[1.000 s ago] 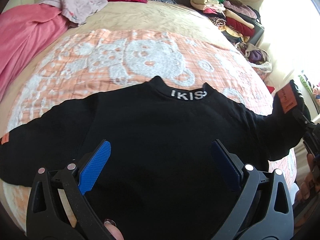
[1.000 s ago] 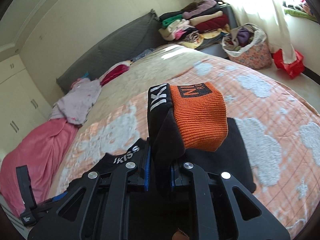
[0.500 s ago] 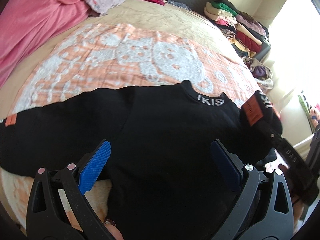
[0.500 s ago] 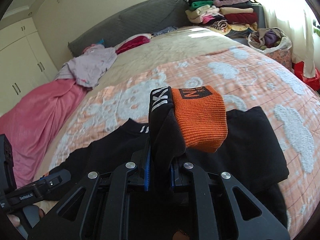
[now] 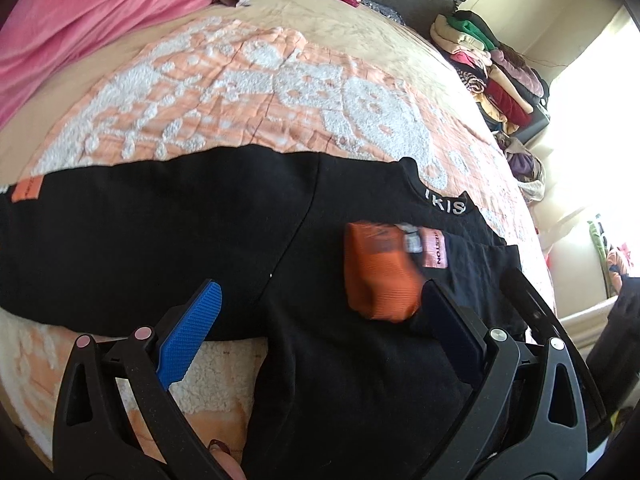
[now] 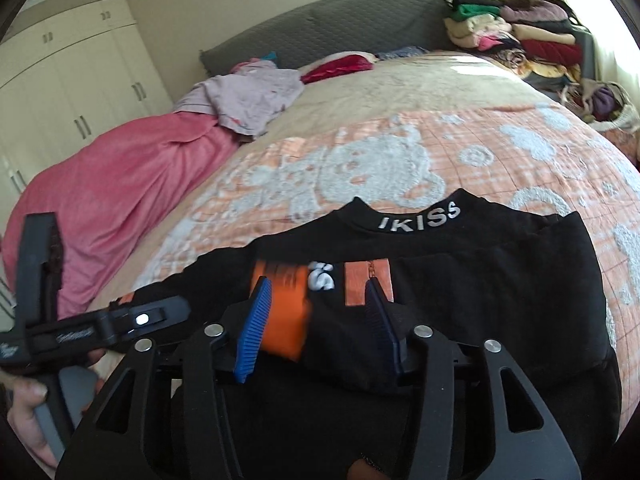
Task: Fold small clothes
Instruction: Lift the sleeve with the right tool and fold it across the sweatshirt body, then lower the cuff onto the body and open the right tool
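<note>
Two claws hover over a black sweater point(image 5: 168, 232) spread flat on an orange-and-white patterned blanket point(image 5: 224, 92) on a bed. The left claw point(image 5: 320, 332) stands wide apart above the garment's lower body, gripping nothing. The right claw point(image 6: 316, 316) is also apart, its blue-padded fingers point(image 6: 254, 332) flanking the orange ribbed cuff point(image 6: 282, 312) of the sweater's right sleeve, which lies folded inward across the chest, just below the collar lettered "IKISS" point(image 6: 420, 220). The cuff looks blurred in both views, and whether either pad touches it cannot be told. In the left wrist view the same cuff point(image 5: 380, 272) rests on the black fabric beside a pink label point(image 5: 434, 248), while the left sleeve stretches straight out toward the left edge, an orange patch point(image 5: 26, 190) near its end. A pink bedspread point(image 6: 112, 192) is heaped along the bed's far left side, with a pale lilac garment point(image 6: 248, 96) and a red cloth point(image 6: 340, 66) near the grey headboard point(image 6: 328, 28). A stack of folded clothes point(image 6: 516, 36) sits beside the bed at right, and white wardrobe doors point(image 6: 64, 92) line the wall.
</note>
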`<state>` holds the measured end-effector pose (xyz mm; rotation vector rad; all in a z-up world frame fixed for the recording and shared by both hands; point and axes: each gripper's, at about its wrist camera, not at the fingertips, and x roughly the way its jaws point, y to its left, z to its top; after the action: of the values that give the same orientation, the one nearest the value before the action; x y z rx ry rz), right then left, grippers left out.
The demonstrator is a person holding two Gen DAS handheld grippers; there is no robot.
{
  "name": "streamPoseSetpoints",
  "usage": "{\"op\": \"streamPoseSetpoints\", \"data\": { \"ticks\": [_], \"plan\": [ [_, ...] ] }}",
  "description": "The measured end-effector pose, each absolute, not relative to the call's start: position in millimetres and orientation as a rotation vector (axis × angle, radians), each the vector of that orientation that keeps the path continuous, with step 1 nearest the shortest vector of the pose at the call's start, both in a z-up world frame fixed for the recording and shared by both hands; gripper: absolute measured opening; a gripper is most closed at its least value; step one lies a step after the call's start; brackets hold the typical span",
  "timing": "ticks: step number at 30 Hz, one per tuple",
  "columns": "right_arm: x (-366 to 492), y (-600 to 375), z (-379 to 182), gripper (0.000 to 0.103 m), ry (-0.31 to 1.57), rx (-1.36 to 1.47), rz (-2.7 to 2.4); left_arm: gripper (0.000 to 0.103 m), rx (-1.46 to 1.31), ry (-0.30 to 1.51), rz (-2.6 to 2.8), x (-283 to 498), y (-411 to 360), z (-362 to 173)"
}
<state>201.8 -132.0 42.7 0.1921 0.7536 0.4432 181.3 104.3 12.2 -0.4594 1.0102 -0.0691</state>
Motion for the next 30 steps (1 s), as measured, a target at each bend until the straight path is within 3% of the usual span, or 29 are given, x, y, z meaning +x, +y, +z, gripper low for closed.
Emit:
{"op": "streamPoseSetpoints", "data": {
  "ticks": [7,8,10,11,15,17,19,30],
  "plan": [
    [193,-169,35,0.053,0.786,0.235,0.329,0.093,-0.516,1.061,-0.183,186,80,-6],
    [191,-176,33,0.054,0.791,0.247,0.315,0.090,-0.522,1.071,-0.201,188,75,-8],
    [187,-192,31,0.054,0.794,0.276,0.285,0.070,-0.537,1.095,-0.223,192,65,-15],
    [184,-199,30,0.056,0.794,0.287,0.273,0.066,-0.553,1.114,-0.226,195,61,-21],
    [173,-228,29,0.058,0.788,0.327,0.222,0.064,-0.570,1.138,-0.193,207,52,-36],
    [169,-242,27,0.058,0.789,0.338,0.191,0.050,-0.556,1.118,-0.168,212,47,-37],
    [166,-255,23,0.058,0.797,0.350,0.161,0.004,-0.554,1.092,-0.168,216,46,-35],
    [169,-278,4,0.058,0.841,0.347,0.075,0.006,-0.425,1.003,-0.188,203,49,-7]
  ]
}}
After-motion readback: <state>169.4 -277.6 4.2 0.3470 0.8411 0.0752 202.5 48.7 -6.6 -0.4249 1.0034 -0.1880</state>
